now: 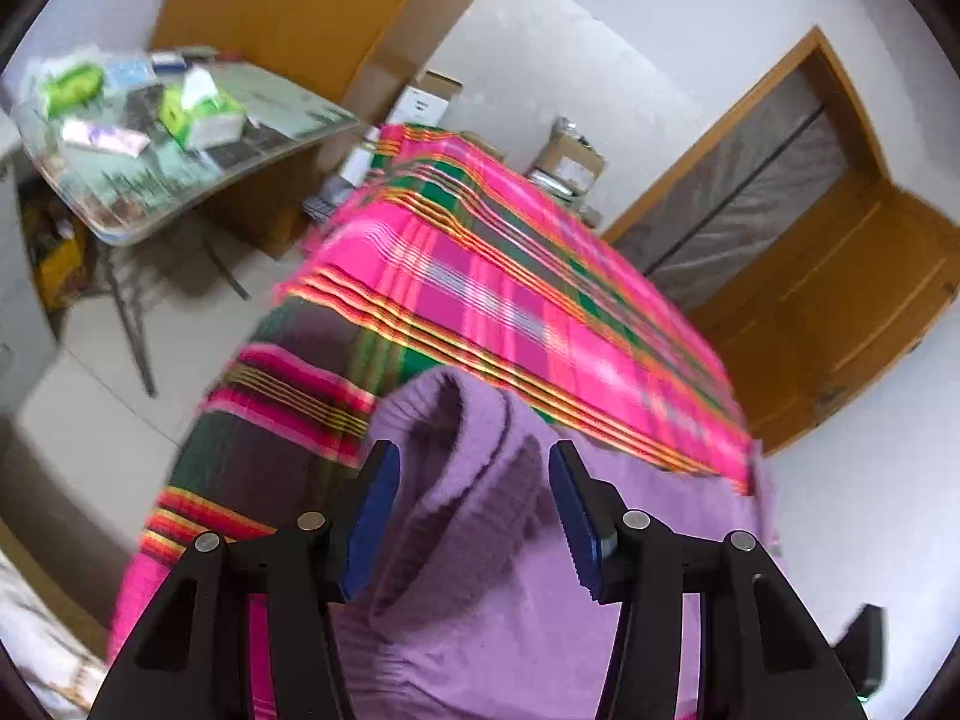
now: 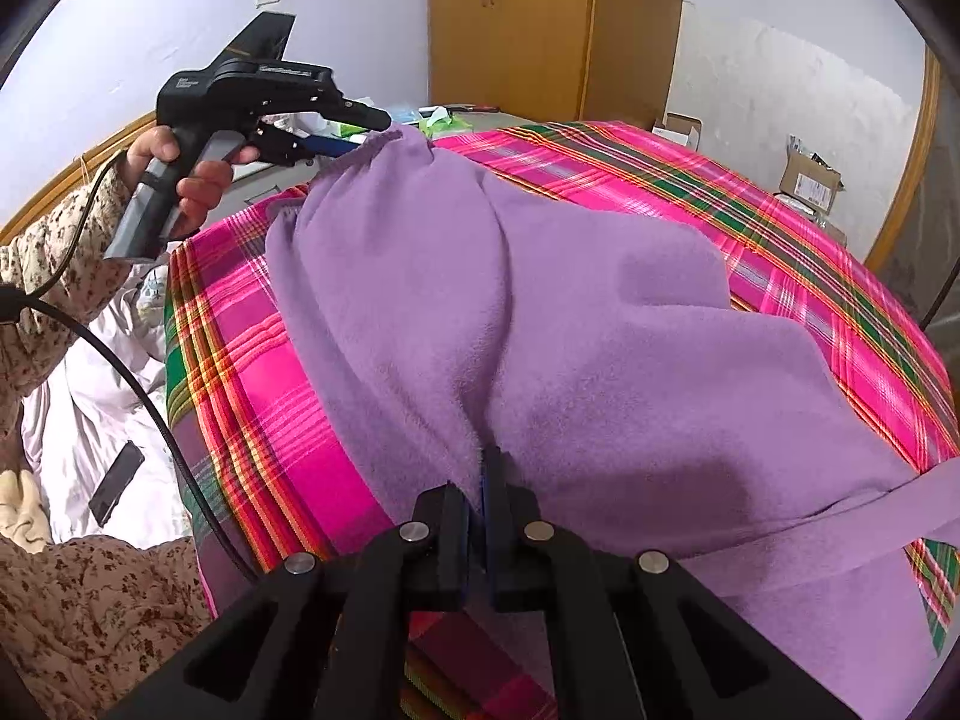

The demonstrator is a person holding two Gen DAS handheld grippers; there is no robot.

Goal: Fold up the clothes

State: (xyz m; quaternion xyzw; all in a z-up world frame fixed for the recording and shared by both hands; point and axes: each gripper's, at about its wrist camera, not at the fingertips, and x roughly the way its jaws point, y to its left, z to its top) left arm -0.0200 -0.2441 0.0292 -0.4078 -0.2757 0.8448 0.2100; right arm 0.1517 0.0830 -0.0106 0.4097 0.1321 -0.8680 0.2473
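Note:
A purple fleece garment point(image 2: 600, 312) lies spread over a table covered with a pink plaid cloth point(image 2: 810, 228). My right gripper point(image 2: 483, 480) is shut on the garment's near edge, which bunches between the pads. In the left wrist view my left gripper point(image 1: 474, 480) is open, its blue pads on either side of a raised fold of the garment point(image 1: 468, 468) without pinching it. In the right wrist view the left gripper point(image 2: 366, 132) sits at the garment's far left corner, held by a hand.
The plaid cloth point(image 1: 510, 276) hangs over the table's edges. A cluttered side table point(image 1: 156, 138) stands to the left. Cardboard boxes point(image 1: 570, 162) sit by the wall behind. A wooden wardrobe point(image 2: 510, 24) stands at the back. White bedding point(image 2: 90, 408) with a phone lies at left.

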